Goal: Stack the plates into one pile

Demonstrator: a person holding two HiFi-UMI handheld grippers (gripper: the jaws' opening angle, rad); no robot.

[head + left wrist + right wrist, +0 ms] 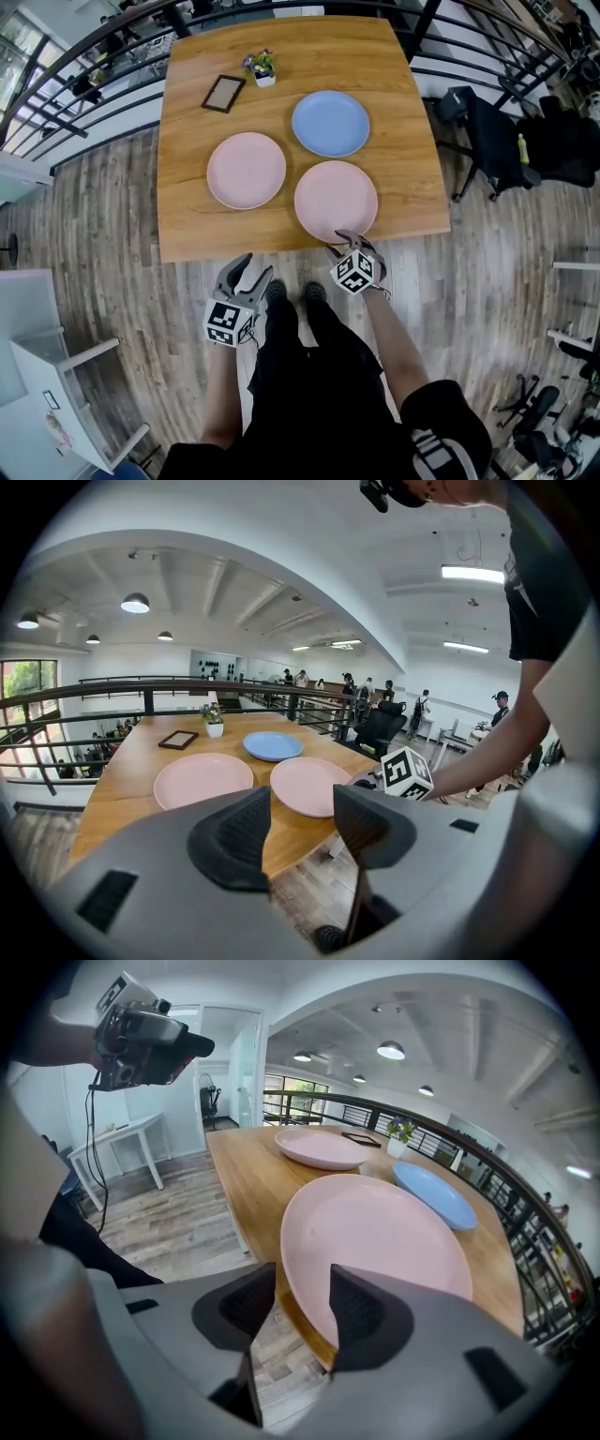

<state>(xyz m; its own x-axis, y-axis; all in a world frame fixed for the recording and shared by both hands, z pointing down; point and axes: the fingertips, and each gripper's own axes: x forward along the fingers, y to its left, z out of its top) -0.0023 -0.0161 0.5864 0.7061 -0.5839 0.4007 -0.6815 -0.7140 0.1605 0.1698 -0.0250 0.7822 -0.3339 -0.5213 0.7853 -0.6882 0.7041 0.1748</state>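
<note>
We see the fingers [367, 1309] of the right gripper [302, 1284] spread, with the rim of the near plate [375, 1232], a pink one, in the gap between them; neither pad visibly presses on it. In the head view the right gripper [349, 242] sits at the lower edge of the near plate [336, 200], where the worktop [197, 234] ends, at lower middle of the frame

The fingers [234, 841] of the left gripper [302, 803] are spread too, and we find nothing between them. In the head view the left gripper [255, 268] hangs off the worktop over the floor [112, 206], lower left of the right one and apart from every plate

All three plates lie flat and unstacked, close together on the worktop. The left plate [246, 170], also pink, is left of the near plate and a little higher in the frame, and the blue plate [330, 123] is above and between them. Toward the upper left of the blue plate we see a dark picture frame [223, 94] and a small potted plant [262, 67]. A dark railing [84, 52] runs round the far sides of the worktop
</note>
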